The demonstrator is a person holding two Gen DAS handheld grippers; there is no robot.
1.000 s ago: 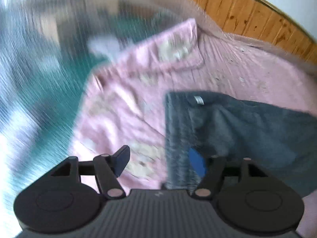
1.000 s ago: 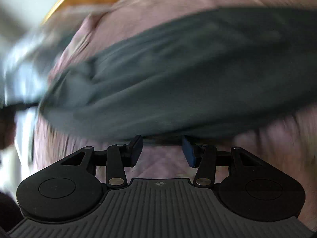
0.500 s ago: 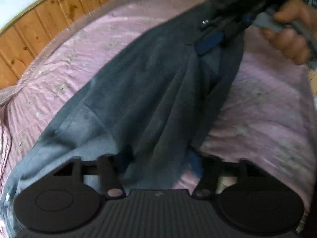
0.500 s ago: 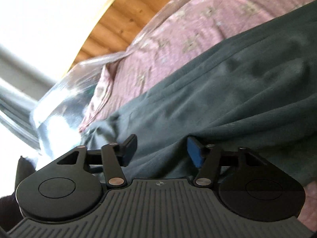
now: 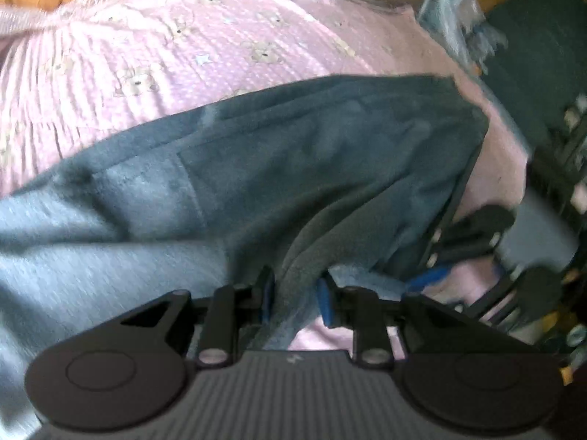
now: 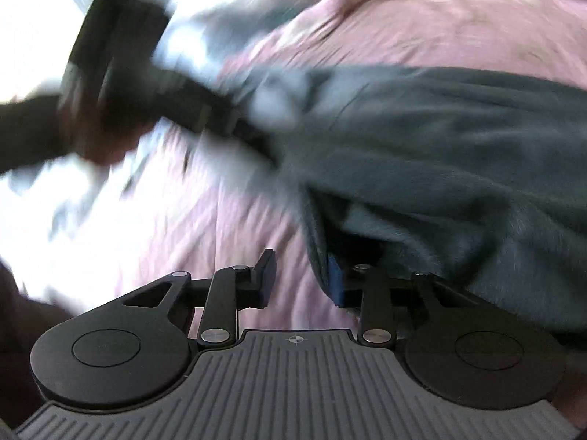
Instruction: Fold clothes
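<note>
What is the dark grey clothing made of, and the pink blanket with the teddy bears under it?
The dark grey garment looks like soft fleece or brushed knit: its surface is fuzzy and matte, and it drapes in thick folds. The pink blanket looks like thin woven cotton: fine ribbed lines, tiny dots, printed bears and stars. Motion blur leaves both uncertain.

We see through two wrist fisheyes, each looking forward along its own gripper, close above the bed. The left view faces across the dark garment toward the wooden wall; the right view looks low over it from the opposite side. Both share the garment and the pink bedspread, and each catches the other gripper.
</note>
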